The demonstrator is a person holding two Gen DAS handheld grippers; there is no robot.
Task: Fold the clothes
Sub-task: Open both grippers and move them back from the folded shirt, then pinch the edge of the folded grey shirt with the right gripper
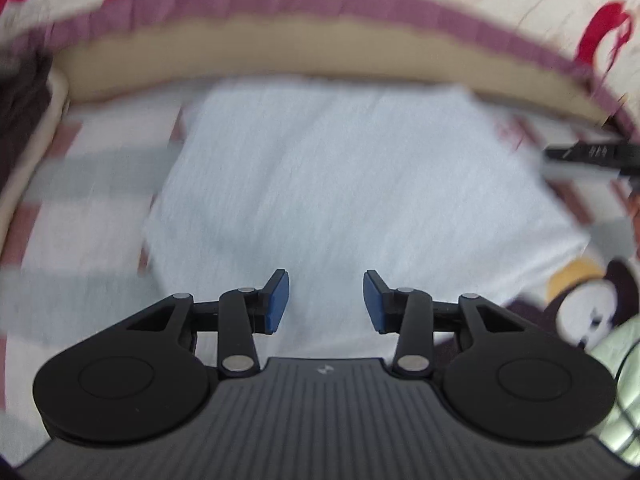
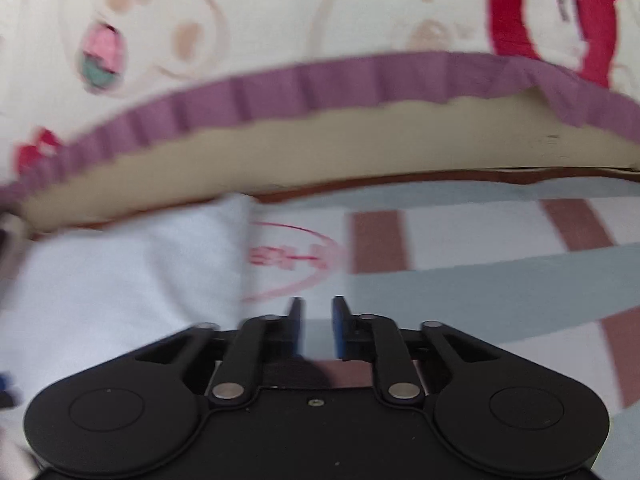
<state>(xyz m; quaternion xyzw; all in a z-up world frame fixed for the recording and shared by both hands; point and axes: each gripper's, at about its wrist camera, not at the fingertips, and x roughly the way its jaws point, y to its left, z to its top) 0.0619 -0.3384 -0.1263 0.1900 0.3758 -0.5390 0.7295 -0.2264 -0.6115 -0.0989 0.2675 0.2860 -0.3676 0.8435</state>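
Two hand-held grippers: left point(image 1: 326, 300) parted, right point(image 2: 317, 328) parted, both empty | soft rectangular white garment point(image 1: 340, 184)

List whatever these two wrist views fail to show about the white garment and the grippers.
- White garment, left wrist view: motion blur hides seams and fold lines; its near edge sits behind the left gripper.
- White garment, right wrist view: cut off at the left edge, blurred.
- Red print on the checked sheet: characters unreadable through blur.
- Right gripper in the left view: only a dark sliver at the right edge. Both grippers are open, holding nothing.
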